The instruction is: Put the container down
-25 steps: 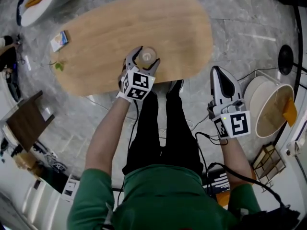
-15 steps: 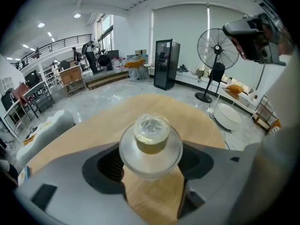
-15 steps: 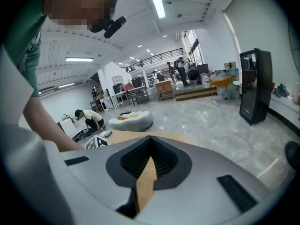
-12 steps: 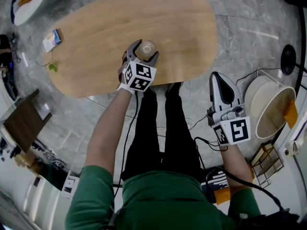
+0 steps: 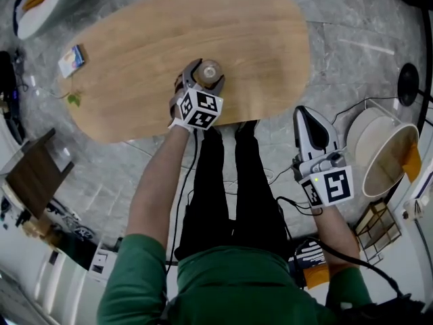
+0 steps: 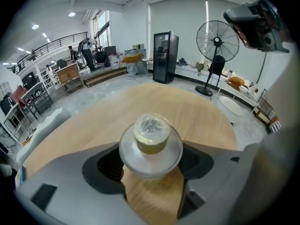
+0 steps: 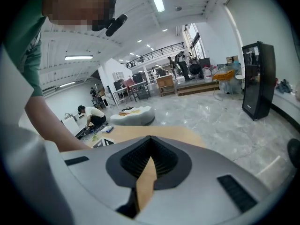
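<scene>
Two grippers: the left gripper (image 5: pixel 207 73), arm stretched forward, clasped the container (image 6: pixel 150 137) in its fingers (image 6: pixel 70 172) over the tabletop's (image 5: pixel 169 32) near edge; the right gripper (image 5: pixel 308 116) (fingers pressed together, empty) hung off the tabletop, elbow bent.

— Is the container (image 6: pixel 150 135) down on the table (image 6: pixel 201 111)?
— Can't tell. In the left gripper view its wide rim covers its underside, and in the head view the left gripper (image 5: pixel 206 74) hides its sides.
— The small box (image 5: pixel 72 58) near the table's left end?
— Its print is too small to read.
— And the right gripper view?
— The right gripper (image 7: pixel 148 142) fills it; its fingers (image 7: pixel 211 172) block most of the table, with only a sliver showing between them.
</scene>
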A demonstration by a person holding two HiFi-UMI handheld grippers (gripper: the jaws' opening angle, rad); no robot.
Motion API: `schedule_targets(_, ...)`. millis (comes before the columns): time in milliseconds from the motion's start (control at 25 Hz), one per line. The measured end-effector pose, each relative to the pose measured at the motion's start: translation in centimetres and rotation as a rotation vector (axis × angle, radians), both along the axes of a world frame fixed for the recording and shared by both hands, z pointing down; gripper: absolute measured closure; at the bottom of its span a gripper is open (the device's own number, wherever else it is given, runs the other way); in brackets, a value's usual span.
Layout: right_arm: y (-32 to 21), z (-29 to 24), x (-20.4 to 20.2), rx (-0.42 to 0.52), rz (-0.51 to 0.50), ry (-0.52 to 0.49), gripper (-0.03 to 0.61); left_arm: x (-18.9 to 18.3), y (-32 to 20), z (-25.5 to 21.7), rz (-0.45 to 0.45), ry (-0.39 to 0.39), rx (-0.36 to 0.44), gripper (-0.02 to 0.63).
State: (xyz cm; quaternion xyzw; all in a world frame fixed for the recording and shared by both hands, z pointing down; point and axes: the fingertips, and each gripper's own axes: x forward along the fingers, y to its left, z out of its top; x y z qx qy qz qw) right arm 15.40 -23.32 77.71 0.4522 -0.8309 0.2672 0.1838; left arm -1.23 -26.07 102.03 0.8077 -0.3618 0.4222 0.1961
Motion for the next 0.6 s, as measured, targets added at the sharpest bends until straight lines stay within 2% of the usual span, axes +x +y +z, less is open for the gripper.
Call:
schedule_targets(360,0.2,0.2,-1.4,-0.016,-0.019,-0.009,0.558,-0.2,0.3,0.7,-0.022,-0.009,-0.017,0.275)
schedule_targets(600,-0.3,-0.7,-1.7,0.0,-0.019,-0.019,0.557,0.1,0.2,0.0,-0.035,0.033,-0.041,0.264)
